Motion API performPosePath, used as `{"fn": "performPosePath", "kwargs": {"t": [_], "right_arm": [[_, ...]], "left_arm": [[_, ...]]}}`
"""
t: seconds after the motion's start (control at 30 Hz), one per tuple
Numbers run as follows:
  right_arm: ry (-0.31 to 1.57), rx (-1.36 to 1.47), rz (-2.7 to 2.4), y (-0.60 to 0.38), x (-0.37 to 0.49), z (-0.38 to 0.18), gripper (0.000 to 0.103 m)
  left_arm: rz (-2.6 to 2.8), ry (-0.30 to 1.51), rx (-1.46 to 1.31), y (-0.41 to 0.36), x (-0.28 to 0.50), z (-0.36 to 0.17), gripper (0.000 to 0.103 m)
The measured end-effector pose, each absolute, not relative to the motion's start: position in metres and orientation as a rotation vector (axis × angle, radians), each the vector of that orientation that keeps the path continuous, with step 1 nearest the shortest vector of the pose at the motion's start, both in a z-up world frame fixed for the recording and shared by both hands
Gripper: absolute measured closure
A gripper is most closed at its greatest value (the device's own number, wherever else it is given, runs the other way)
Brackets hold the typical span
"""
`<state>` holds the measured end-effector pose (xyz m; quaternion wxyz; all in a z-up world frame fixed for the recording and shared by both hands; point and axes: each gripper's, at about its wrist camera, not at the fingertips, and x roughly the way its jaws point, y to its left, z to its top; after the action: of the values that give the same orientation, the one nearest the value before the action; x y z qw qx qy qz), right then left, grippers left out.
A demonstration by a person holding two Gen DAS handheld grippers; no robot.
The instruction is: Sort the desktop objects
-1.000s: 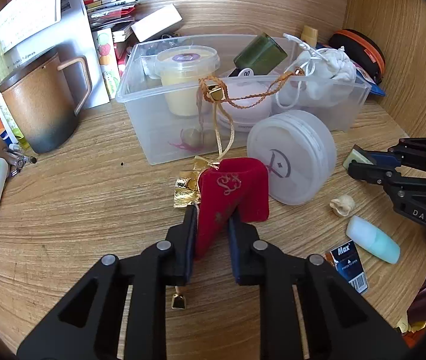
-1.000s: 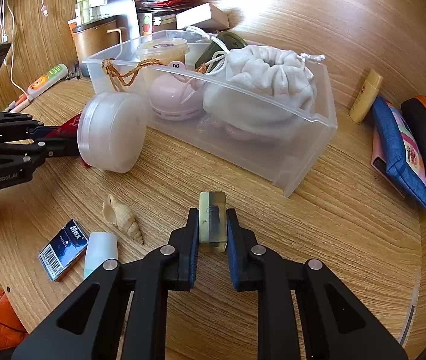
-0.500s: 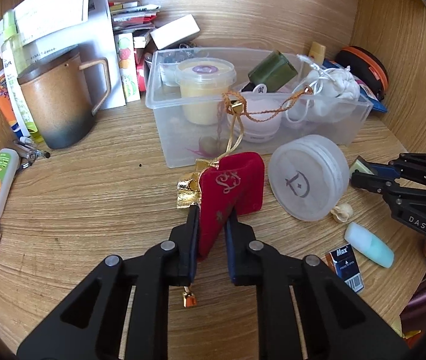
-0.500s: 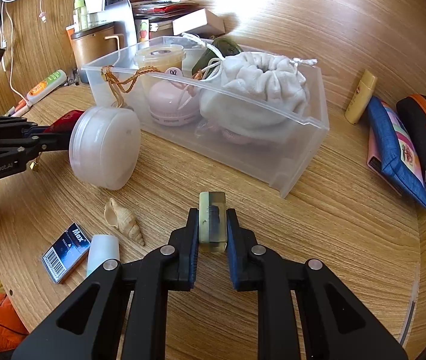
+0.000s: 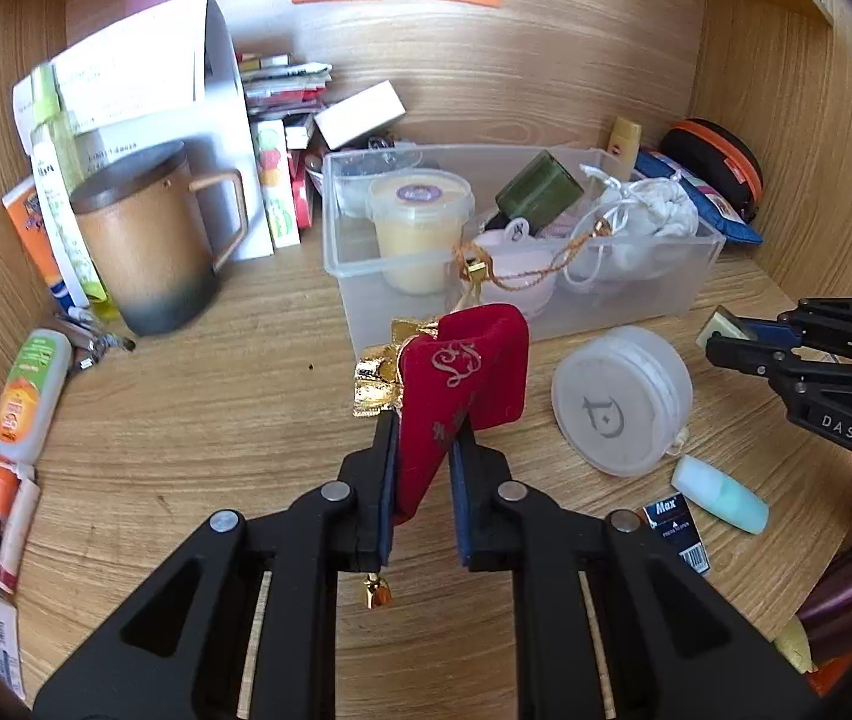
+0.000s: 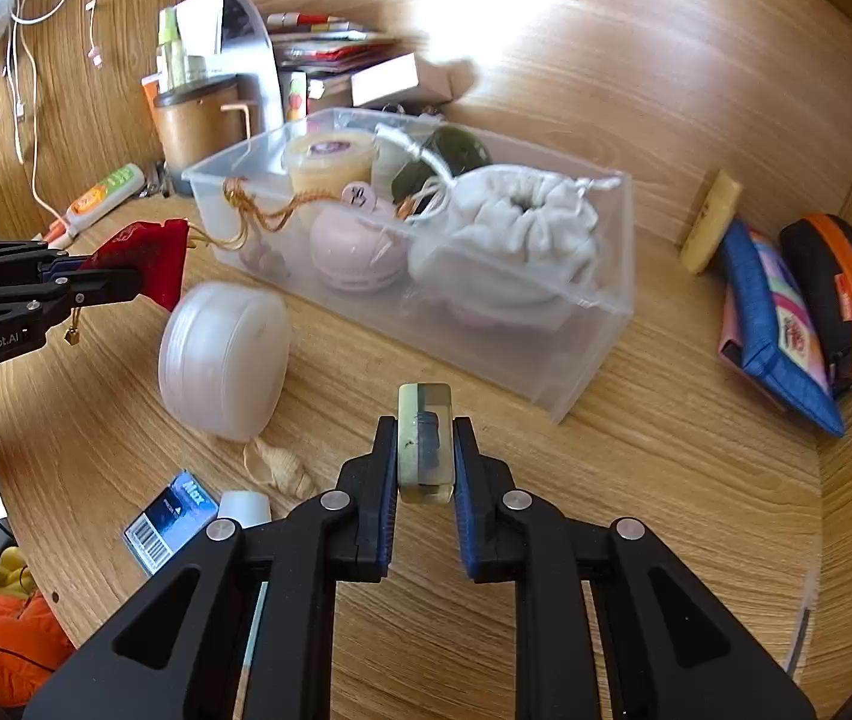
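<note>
Already the bin (image 6: 582, 324) holds a jar, pouch and more, while the left gripper (image 5: 420, 450) clamps the red pouch (image 5: 462, 372) near its front and the right gripper (image 6: 425, 450) grips a small block (image 6: 425, 438), perhaps resin; the round case (image 6: 222, 360), shell (image 6: 279, 468) and box (image 6: 171, 519) remain.

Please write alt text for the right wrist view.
The right gripper pinches a small translucent block above a wooden desk, facing a clear bin of small items. At left, the left gripper holds a red pouch.
</note>
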<state>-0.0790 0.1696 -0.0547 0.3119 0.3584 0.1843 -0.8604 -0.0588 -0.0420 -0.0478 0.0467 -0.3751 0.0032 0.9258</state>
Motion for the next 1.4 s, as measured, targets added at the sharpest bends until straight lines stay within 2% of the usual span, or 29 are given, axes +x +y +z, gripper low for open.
{"fn": "performPosePath", "kwargs": {"t": [0.5, 1.1, 1.4], "right_arm": [[0.413, 0.890, -2.327, 0.179, -0.085, -0.034, 0.088], [0.392, 0.798, -2.364, 0.173, -0.095, -0.007, 0.088], [0.395, 0.802, -2.364, 0.168, -0.104, -0.006, 0.088]], "left_arm": [[2.861, -0.053, -1.050, -0.054, -0.064, -0.018, 0.088], [2.896, -0.037, -0.904, -0.059, -0.081, 0.021, 0.088], [2.877, -0.028, -0.910, -0.057, -0.100, 0.019, 0.088]]}}
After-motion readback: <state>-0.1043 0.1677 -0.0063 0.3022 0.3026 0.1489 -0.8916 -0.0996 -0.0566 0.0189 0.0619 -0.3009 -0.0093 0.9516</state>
